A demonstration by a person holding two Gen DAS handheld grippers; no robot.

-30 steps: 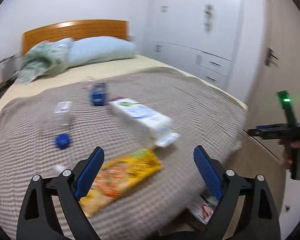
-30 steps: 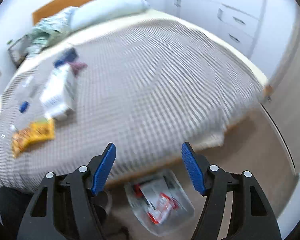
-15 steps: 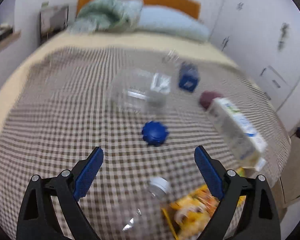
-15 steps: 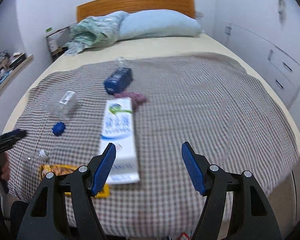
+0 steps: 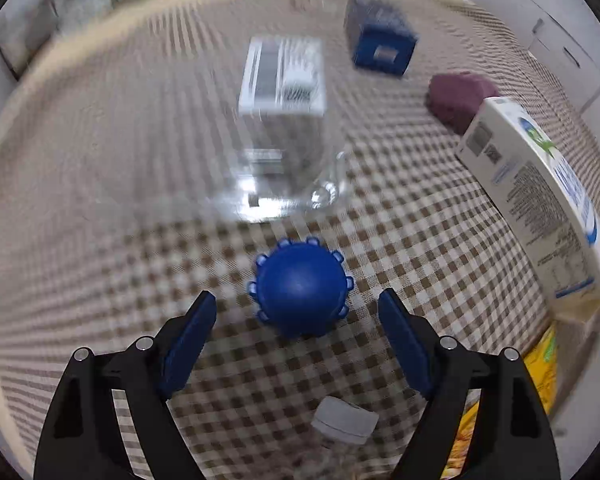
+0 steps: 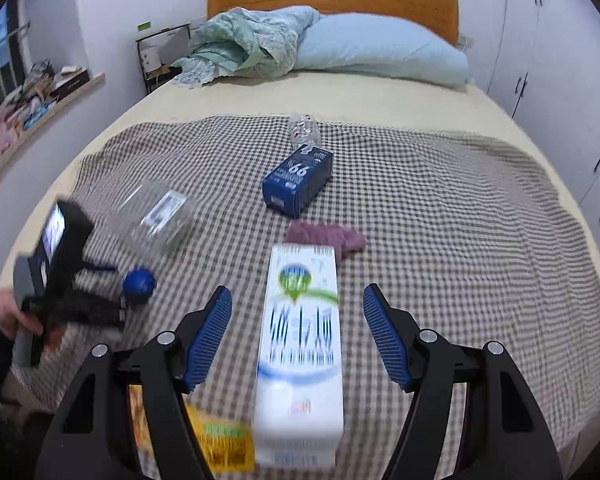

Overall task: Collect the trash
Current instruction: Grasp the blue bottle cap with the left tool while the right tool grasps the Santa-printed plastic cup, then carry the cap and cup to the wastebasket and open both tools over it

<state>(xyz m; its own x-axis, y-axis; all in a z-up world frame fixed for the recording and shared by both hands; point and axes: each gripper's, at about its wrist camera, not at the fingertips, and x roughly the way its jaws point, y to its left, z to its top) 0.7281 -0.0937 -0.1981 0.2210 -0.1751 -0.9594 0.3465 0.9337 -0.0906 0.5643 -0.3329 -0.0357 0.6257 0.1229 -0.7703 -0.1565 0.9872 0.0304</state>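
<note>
A blue ridged cap lies on the checked blanket, just ahead of and between the fingers of my left gripper. Its jaws are closing and the pads stand clear of the cap. Beyond the cap lies a clear plastic jar on its side. My right gripper is open above a white carton, a gap on each side. The right wrist view also shows the left gripper by the blue cap.
On the blanket lie a blue box, a purple cloth, a yellow snack bag, a crumpled clear bottle and a small capped bottle. A pillow lies at the headboard. Wardrobes stand on the right.
The left gripper swung across the bed, tipped downward and came in close over the blue cap, its jaws narrowing. The right gripper turned from the floor bin to the bed and over the white carton.
</note>
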